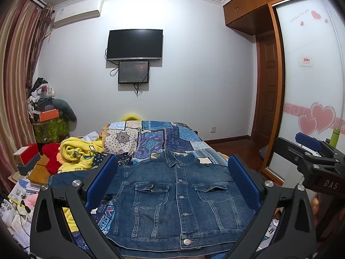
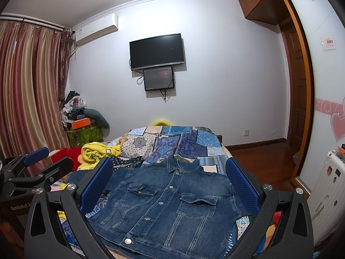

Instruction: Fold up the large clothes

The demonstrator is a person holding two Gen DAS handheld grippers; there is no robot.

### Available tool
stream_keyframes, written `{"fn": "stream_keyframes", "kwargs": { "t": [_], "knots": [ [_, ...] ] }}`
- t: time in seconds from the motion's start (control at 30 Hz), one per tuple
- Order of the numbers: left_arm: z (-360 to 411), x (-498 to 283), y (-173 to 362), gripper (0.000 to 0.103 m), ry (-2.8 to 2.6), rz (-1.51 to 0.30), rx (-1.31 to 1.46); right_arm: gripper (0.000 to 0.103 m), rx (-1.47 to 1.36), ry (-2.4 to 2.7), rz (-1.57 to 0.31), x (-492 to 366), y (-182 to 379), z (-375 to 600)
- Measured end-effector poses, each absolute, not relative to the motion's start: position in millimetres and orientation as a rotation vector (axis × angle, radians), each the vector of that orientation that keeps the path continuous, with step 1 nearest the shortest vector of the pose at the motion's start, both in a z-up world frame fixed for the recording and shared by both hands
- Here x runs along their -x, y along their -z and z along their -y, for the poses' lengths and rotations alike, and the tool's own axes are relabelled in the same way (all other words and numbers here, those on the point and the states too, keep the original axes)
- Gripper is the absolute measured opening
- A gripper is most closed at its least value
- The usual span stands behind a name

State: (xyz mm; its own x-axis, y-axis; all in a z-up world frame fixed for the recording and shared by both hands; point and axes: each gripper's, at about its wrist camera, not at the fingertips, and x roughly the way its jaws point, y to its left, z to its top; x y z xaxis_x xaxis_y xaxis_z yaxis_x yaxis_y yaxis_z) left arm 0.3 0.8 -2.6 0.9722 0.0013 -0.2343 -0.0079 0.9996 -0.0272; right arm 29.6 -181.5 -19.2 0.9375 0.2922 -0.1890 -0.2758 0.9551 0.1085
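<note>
A blue denim jacket (image 1: 179,198) lies flat and buttoned, front up, on the patchwork bedspread (image 1: 163,138), collar toward the far end. It also shows in the right wrist view (image 2: 172,202). One sleeve stretches out to the left. My left gripper (image 1: 172,185) is open and empty, held above the jacket's near hem. My right gripper (image 2: 170,185) is open and empty too, held beside it at the right; it shows at the right edge of the left wrist view (image 1: 310,149). The left gripper shows at the left edge of the right wrist view (image 2: 41,159).
A yellow blanket (image 1: 75,153) and a red plush toy (image 1: 51,157) lie on the bed's left side. Boxes and papers (image 1: 23,172) crowd the left. A wardrobe (image 1: 310,75) stands at the right, a white suitcase (image 2: 330,185) below it.
</note>
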Motion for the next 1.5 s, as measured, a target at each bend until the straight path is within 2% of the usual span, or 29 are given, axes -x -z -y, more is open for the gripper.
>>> {"fn": "stream_keyframes", "kwargs": {
  "t": [1.5],
  "knots": [
    [-6.7,-8.1,6.0,0.103,-0.009,-0.248,0.047,0.103,-0.062,-0.283,-0.229,-36.3,26.8,174.4]
  ]
}}
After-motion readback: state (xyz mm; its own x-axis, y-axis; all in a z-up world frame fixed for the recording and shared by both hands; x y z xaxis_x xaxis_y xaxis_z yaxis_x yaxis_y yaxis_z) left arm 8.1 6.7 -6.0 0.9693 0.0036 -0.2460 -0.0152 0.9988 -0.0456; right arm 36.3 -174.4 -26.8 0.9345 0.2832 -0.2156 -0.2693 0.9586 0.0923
